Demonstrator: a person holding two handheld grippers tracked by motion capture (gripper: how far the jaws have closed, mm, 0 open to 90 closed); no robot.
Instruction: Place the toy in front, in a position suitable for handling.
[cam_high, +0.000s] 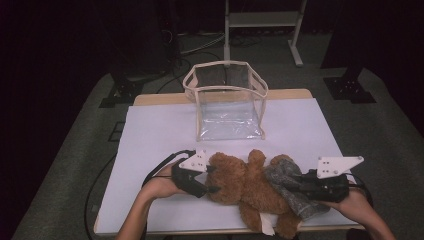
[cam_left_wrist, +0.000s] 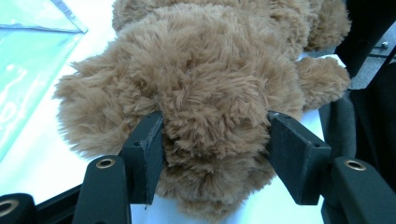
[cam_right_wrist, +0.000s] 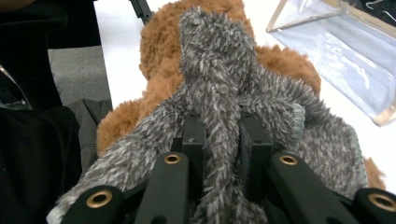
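A brown teddy bear (cam_high: 245, 186) lies on the white table (cam_high: 160, 130) near its front edge. My left gripper (cam_high: 212, 180) comes in from the left, and its jaws press into the fur on both sides of the bear's head (cam_left_wrist: 205, 79). A grey fuzzy knit garment (cam_high: 286, 176) lies over the bear's right side. My right gripper (cam_high: 301, 183) is shut on a fold of that garment (cam_right_wrist: 215, 70), which bunches up between its jaws (cam_right_wrist: 222, 126). The brown bear (cam_right_wrist: 159, 42) shows behind the grey fabric.
A clear plastic bag with beige trim (cam_high: 225, 64) stands open at the back middle of the table, and it lies off to the side in the gripper views (cam_left_wrist: 28, 56) (cam_right_wrist: 336, 51). A metal stand (cam_high: 227, 30) rises on the floor behind the table.
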